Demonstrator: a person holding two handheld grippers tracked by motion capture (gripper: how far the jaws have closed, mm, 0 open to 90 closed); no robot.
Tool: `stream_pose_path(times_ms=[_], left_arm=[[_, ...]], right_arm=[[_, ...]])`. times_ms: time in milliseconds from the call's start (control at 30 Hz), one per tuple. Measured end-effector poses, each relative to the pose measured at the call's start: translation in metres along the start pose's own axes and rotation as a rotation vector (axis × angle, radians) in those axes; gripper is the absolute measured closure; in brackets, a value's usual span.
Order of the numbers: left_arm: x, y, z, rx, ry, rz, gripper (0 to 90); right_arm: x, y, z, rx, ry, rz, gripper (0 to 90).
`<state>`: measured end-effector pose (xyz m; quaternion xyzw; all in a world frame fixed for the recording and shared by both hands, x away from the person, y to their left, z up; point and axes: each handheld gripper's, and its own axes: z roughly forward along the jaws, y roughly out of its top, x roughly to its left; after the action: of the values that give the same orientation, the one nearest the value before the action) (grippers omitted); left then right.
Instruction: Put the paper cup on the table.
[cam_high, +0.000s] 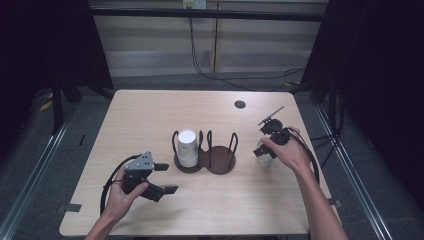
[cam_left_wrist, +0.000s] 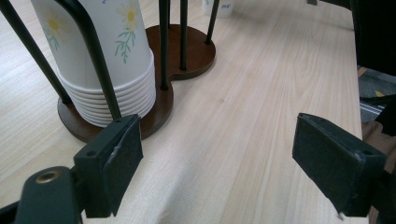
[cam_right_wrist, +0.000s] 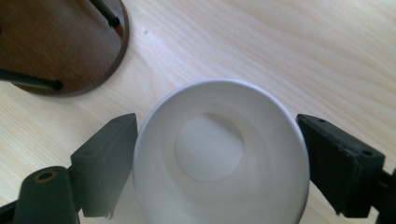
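Left to right across the desk (cam_high: 150, 115). At the left, the left tongs (cam_high: 167, 177) rest low over the desk in the person's left hand (cam_high: 120, 195), pointing toward the centre; in the left gripper view their jaws stand wide apart with bare wood between them, gripping nothing. Just ahead and to the left of them in that view rises the stack of paper cups (cam_left_wrist: 109, 60), flower-printed, nested upside down and upright in the near ring of the cup holder (cam_high: 205, 159), a dark two-ring base with thin black posts; the neighbouring ring is vacant. At the right, well apart from the holder, the single paper cup (cam_high: 263, 151) stands on the desk mouth up, its long axis vertical. The right tongs (cam_high: 264, 149), in the right hand (cam_high: 290, 152), point down on it from above: the right gripper view looks straight into the open mouth of this cup (cam_right_wrist: 219, 154), with one jaw on each side of the rim. The jaws are spread wide; the left pad lies at the wall, the right one shows a narrow gap, so the cup appears bracketed rather than squeezed. The right hand is far the nearer to this cup; any lift would run along the cup's upright axis.
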<state>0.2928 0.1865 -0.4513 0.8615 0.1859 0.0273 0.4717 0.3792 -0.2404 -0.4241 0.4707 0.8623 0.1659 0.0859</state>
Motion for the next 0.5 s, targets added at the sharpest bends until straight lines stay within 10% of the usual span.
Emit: stream_pose_path(times_ms=[500], left_arm=[[0.003,-0.001,-0.002,-0.010,0.014,-0.010,16.2]], right_arm=[[0.006,-0.013,-0.023,-0.221,-0.053,0.047,13.9]])
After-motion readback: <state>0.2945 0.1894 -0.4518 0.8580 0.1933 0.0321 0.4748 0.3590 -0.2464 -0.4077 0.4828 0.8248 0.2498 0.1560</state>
